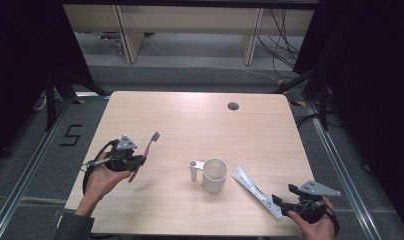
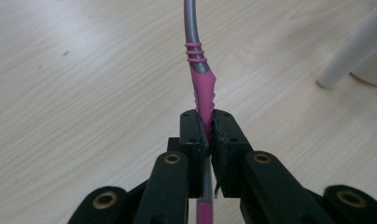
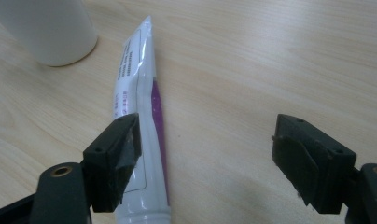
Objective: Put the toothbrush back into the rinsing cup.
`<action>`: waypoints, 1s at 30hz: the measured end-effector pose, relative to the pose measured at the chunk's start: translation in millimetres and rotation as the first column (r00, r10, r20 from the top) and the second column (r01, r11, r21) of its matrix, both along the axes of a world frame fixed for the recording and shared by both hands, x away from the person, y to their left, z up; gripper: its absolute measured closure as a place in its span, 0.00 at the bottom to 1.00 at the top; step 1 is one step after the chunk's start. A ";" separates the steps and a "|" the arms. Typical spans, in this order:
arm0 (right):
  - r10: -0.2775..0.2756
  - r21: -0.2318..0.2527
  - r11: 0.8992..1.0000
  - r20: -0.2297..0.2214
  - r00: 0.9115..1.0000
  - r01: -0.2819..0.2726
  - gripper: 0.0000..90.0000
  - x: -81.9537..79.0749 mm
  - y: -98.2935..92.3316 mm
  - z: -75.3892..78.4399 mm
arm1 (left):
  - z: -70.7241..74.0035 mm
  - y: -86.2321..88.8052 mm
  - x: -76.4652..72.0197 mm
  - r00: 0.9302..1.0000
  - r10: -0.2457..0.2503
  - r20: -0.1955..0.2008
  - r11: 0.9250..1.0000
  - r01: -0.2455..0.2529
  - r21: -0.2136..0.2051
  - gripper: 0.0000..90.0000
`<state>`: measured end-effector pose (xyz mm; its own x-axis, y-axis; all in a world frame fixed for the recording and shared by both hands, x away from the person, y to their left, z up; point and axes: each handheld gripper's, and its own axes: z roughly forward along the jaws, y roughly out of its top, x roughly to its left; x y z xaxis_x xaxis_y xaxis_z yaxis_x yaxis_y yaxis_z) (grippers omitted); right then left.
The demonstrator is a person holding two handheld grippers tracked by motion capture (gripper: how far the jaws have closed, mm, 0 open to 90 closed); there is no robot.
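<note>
A pink and grey toothbrush (image 1: 148,150) is held above the table's left part, its bristle head pointing up and away. My left gripper (image 1: 140,161) is shut on its pink handle (image 2: 203,91), which rises between the two black pads. A white cup (image 1: 214,175) with a side handle stands near the table's middle. To its right lies a white toothpaste tube (image 1: 255,191) with a purple stripe (image 3: 139,107). My right gripper (image 3: 205,144) stands open at the tube's near end, its left pad (image 3: 123,156) over the tube's edge. In the high view the right gripper (image 1: 280,201) sits low at the front right.
The light wooden table (image 1: 190,120) has a round cable hole (image 1: 233,106) near its far edge. Black curtains flank both sides, and shelving and cables lie on the floor beyond. The cup's rim (image 2: 359,51) shows at the right in the left gripper view.
</note>
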<state>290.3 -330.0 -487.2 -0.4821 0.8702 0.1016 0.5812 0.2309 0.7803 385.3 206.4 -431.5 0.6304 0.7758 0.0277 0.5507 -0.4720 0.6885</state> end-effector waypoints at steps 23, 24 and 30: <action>0.014 -0.021 1.000 0.014 1.000 -0.014 0.28 1.9 -2.4 -0.9 | -1.5 -17.7 4.1 0.982 0.082 0.168 0.977 -0.045 -0.209 0.92; 0.011 -0.026 1.000 0.018 1.000 -0.010 0.28 1.9 -2.7 -0.8 | -0.8 -19.1 4.1 0.981 0.081 0.175 0.977 -0.044 -0.208 0.92; 0.012 -0.022 1.000 0.015 1.000 -0.012 0.28 1.8 -2.7 -0.9 | 8.4 -36.6 1.1 0.976 0.059 0.211 0.964 -0.001 -0.265 0.92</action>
<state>292.2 -332.6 -488.1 -0.4937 0.8664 0.0752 0.5665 0.2548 0.7837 386.4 169.8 -423.1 0.6079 0.7927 -0.0466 0.3867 -0.2443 0.8892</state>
